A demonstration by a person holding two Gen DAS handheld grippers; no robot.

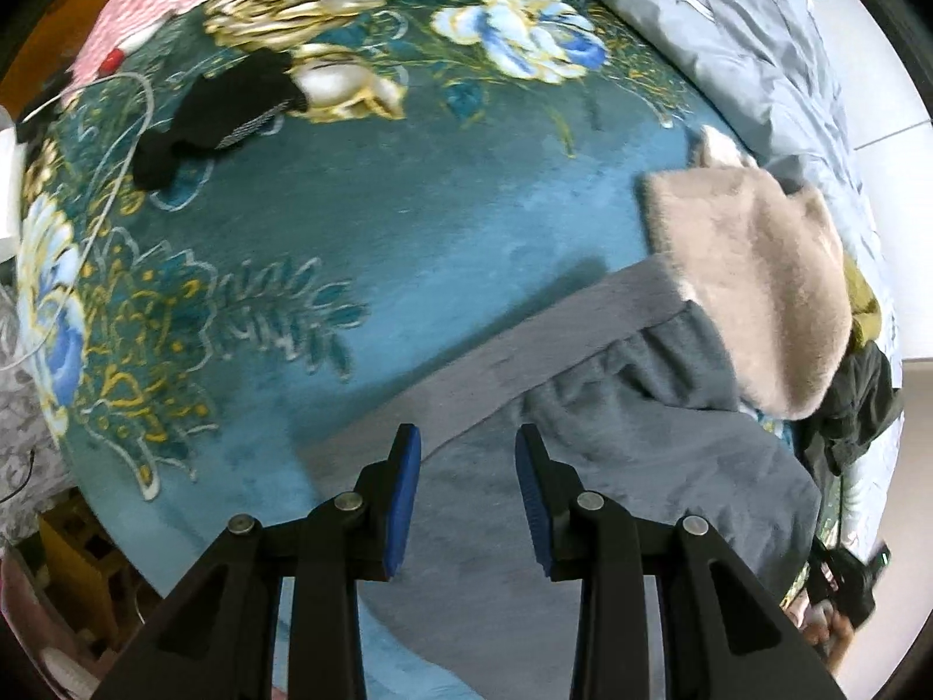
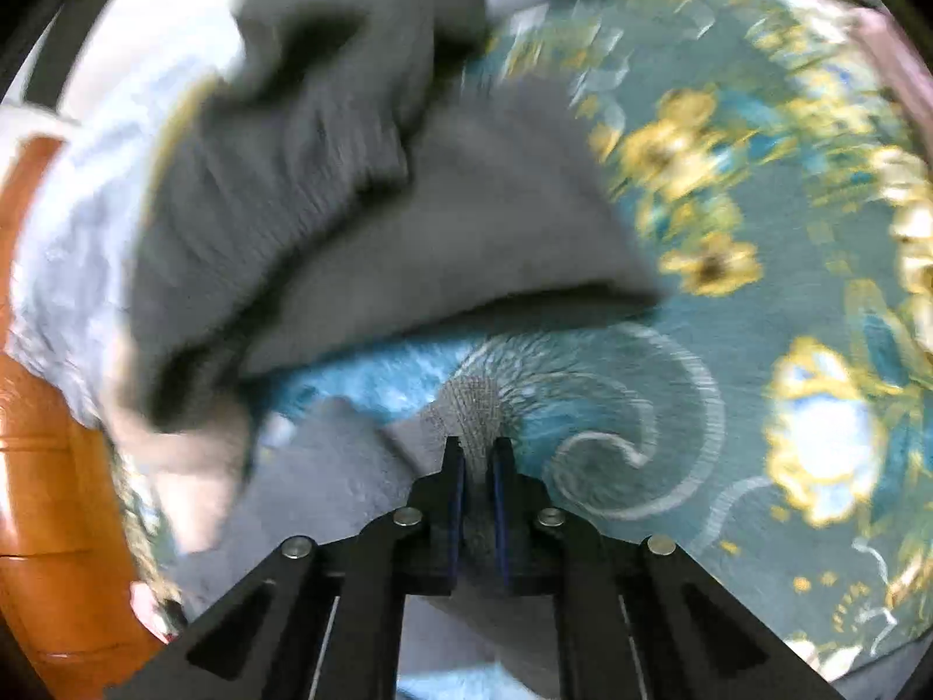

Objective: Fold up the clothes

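Grey fleece fills the near ground of both views: the grey garment [image 1: 612,466] lies spread on the teal floral blanket [image 1: 350,245], its flat hem band running from about seven o'clock up toward two o'clock in the left wrist view. The left gripper [image 1: 468,443] hangs over that band with its blue pads standing partly apart, and nothing pressed between them. In the right wrist view the right gripper [image 2: 478,452] has its jaws pinched nearly together on a corner of the same grey cloth [image 2: 466,414], which bunches up between the pads.

Farther out, at two to three o'clock in the left view, a beige fleece piece [image 1: 758,280] sits folded on the garment's far end. Beyond, at ten o'clock, a black sock [image 1: 221,111] lies on the blanket, and a pink striped cloth [image 1: 146,11] at eleven.

This looks like the start of a fold, one corner secured. Next, I judge, the left jaws must close on the hem so both corners can lift together and carry evenly across.
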